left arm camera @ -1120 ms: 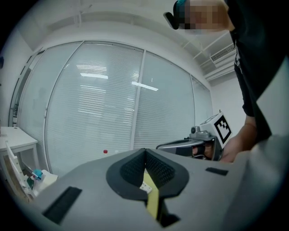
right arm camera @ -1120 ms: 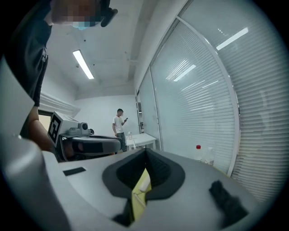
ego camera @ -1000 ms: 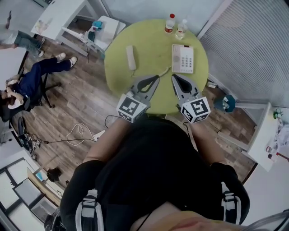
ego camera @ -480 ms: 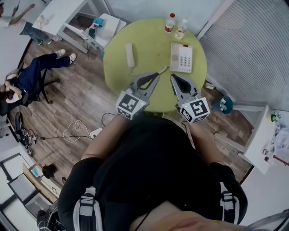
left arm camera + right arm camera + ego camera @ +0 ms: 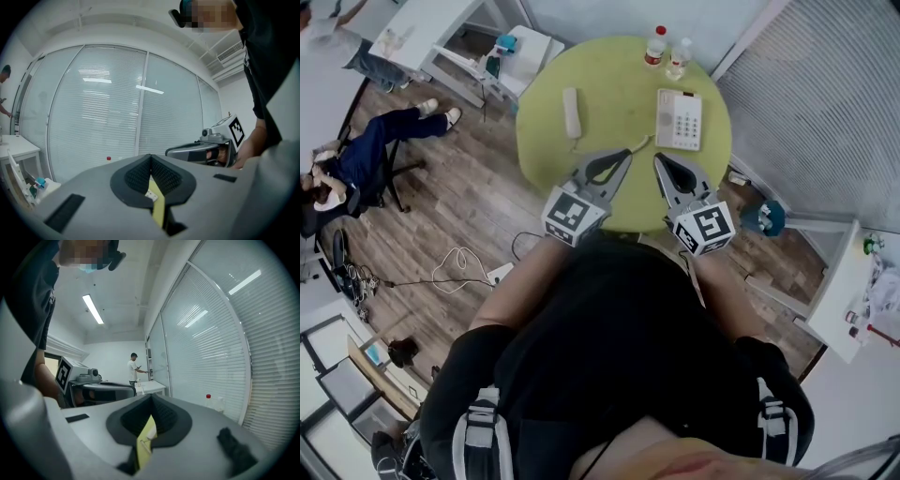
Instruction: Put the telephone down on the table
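Note:
The white telephone handset lies flat on the left part of the round yellow-green table. Its keypad base sits on the right part, and a cord runs between them. My left gripper and right gripper hover side by side over the table's near edge, short of both pieces. In the left gripper view the left gripper has its jaws meeting with nothing between them. In the right gripper view the right gripper is likewise shut and empty.
Two bottles stand at the table's far edge. White desks and a seated person are at the left, cables lie on the wooden floor, and a white shelf stands at the right.
Both grippers hold their place over the near edge. The head view has shifted slightly, and the standing person at the upper left has moved.

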Demonstrator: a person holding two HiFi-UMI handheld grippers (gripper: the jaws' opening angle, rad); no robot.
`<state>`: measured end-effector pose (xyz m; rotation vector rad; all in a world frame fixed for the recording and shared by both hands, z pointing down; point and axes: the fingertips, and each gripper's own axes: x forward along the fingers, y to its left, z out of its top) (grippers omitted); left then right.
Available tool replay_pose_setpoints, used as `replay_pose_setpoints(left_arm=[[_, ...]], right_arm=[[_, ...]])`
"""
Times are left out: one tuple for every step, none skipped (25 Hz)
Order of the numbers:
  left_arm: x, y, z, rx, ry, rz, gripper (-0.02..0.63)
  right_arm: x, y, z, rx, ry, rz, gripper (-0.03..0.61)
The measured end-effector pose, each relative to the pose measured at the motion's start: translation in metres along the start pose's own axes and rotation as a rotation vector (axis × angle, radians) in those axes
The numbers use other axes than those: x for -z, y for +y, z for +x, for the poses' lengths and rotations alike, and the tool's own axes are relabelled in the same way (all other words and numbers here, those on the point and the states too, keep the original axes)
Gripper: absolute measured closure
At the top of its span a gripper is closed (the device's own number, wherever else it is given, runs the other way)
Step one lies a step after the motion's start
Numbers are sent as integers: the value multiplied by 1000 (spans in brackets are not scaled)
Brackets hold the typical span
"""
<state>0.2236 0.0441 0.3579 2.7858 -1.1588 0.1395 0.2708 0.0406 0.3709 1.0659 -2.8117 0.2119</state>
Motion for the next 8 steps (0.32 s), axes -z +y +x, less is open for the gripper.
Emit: replay_pose_setpoints(left_arm=[[0, 1, 1, 0, -1, -1, 603], [0, 1, 1, 0, -2, -3, 603], [0, 2, 2, 0, -2, -4, 603], [0, 3, 2, 0, -2, -4, 603], [0, 4, 3, 0, -1, -5, 603], [0, 5, 4, 0, -1, -5, 603], [0, 6, 5, 0, 0, -6, 603], [0, 6, 6, -1, 0, -6, 603]], right_arm=[[0, 0, 1, 0, 1, 0, 561], [0, 0, 2, 0, 1, -1, 561], [0, 0, 3, 0, 1, 0, 561], [0, -1, 4, 0, 2, -1, 561], [0, -2, 4, 0, 2, -2, 561], [0, -3, 5, 0, 2, -4, 561], [1, -4, 6, 0, 2, -6, 561], [1, -5, 6, 0, 2, -9, 561]])
